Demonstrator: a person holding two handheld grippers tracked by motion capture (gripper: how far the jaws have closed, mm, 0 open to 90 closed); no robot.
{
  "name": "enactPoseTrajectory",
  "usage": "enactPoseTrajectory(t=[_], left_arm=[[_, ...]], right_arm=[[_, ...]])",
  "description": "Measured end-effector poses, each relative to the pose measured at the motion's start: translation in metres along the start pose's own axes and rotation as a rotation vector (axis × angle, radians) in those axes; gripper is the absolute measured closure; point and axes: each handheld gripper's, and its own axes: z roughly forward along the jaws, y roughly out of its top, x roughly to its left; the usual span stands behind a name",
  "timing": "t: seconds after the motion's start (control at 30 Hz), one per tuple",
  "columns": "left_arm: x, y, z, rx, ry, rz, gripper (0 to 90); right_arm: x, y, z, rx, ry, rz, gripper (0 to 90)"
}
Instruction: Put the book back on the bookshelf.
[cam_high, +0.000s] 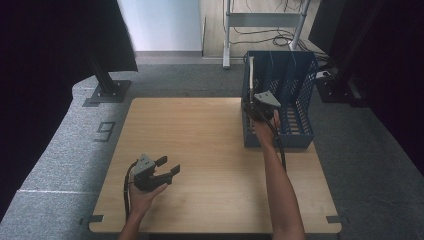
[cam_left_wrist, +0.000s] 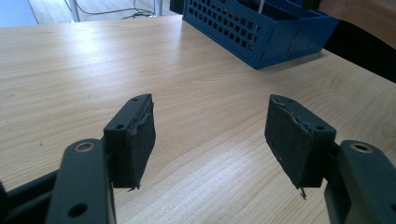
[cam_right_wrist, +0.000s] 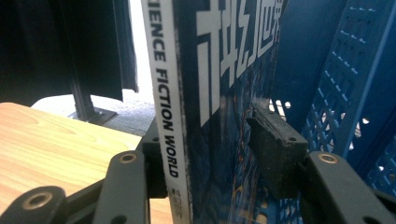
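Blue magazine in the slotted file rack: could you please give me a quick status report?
Left gripper open, idle over wooden table. Right gripper open around upright blue magazine in blue slotted plastic file rack. Nothing in the way.

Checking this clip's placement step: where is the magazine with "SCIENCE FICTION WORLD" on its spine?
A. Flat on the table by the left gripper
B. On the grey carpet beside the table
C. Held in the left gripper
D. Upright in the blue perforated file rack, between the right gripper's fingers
D: the magazine stands upright inside the blue file rack, with the right gripper straddling it; its right finger stands apart from the cover.
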Motion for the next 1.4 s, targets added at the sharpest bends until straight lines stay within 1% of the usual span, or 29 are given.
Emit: enactPoseTrajectory(t=[0.2, 0.27, 0.37, 0.57, 0.63, 0.73, 0.83, 0.93, 0.97, 1.03, 1.17, 1.2, 1.23, 1.27, 1.33, 1.4], left_arm=[[-0.001, 0.0, 0.0, -0.001, 0.0, 0.001, 33.4], [-0.001, 0.0, 0.0, 0.0, -0.001, 0.002, 33.4], [-0.002, 0.0, 0.0, -0.001, -0.001, 0.004, 33.3], [-0.003, 0.0, 0.0, 0.003, -0.003, 0.007, 33.3], [-0.004, 0.0, 0.0, 0.009, -0.006, 0.012, 33.2], [-0.004, 0.0, -0.001, 0.006, -0.002, 0.016, 33.1], [-0.004, 0.0, -0.002, 0.005, 0.0, 0.016, 33.1], [-0.004, 0.0, -0.002, 0.009, 0.001, 0.017, 33.1], [-0.004, 0.0, -0.002, 0.01, 0.001, 0.018, 33.1], [-0.004, 0.0, -0.002, 0.011, 0.001, 0.019, 32.9], [-0.004, -0.001, -0.002, 0.011, 0.002, 0.017, 32.9], [-0.003, -0.001, -0.002, 0.012, 0.002, 0.017, 32.9], [-0.003, -0.001, -0.002, 0.012, 0.003, 0.015, 32.9], [-0.002, -0.001, -0.003, 0.011, 0.004, 0.013, 32.9], [-0.001, -0.001, -0.003, 0.013, 0.005, 0.01, 32.9], [-0.001, -0.002, -0.003, 0.014, 0.005, 0.009, 32.9]], right_arm=[[0.001, 0.002, -0.005, 0.005, 0.013, 0.02, 47.5], [0.001, 0.003, -0.008, 0.0, 0.013, 0.03, 47.2], [0.002, 0.002, -0.012, -0.008, 0.017, 0.031, 46.7], [0.001, 0.002, -0.022, -0.016, 0.019, 0.043, 45.8], [0.001, 0.003, -0.026, -0.005, 0.02, 0.05, 45.5], [0.001, 0.005, -0.034, -0.023, 0.031, 0.055, 45.8], [0.001, 0.004, -0.042, -0.023, 0.051, 0.064, 45.8], [0.002, 0.003, -0.05, -0.012, 0.091, 0.085, 45.4], [0.004, 0.002, -0.052, -0.01, 0.094, 0.081, 45.5], [0.007, 0.001, -0.057, -0.024, 0.103, 0.072, 45.7], [0.01, -0.001, -0.065, -0.008, 0.123, 0.085, 45.1], [0.011, -0.001, -0.067, -0.01, 0.126, 0.088, 45.3], [0.013, -0.002, -0.071, -0.028, 0.126, 0.091, 45.5], [0.014, -0.003, -0.075, -0.035, 0.136, 0.095, 45.5], [0.018, -0.004, -0.081, -0.019, 0.145, 0.094, 45.1], [0.02, -0.008, -0.089, -0.026, 0.152, 0.092, 45.2]])
